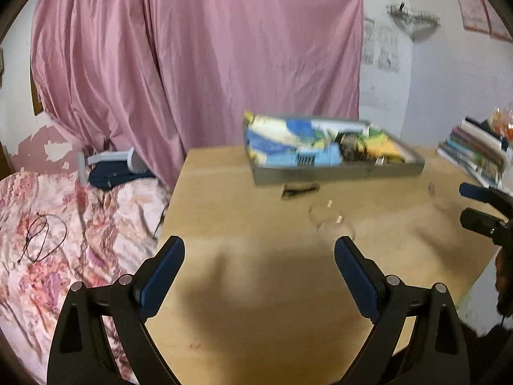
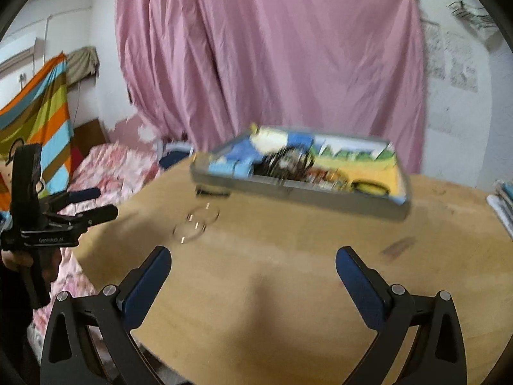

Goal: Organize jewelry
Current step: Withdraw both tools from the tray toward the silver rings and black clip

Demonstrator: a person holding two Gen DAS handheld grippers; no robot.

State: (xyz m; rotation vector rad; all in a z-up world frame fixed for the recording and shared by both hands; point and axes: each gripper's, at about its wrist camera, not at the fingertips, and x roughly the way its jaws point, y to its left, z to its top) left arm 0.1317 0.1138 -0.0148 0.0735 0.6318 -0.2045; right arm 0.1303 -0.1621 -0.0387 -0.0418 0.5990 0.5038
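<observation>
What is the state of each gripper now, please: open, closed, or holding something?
Left gripper: open, holding nothing, above the table.
Right gripper: open, holding nothing, above the table.

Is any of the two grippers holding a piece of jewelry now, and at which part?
Nothing is held. The left gripper and the right gripper are both open and empty above the table; the thin bangles lie untouched on it.
</observation>
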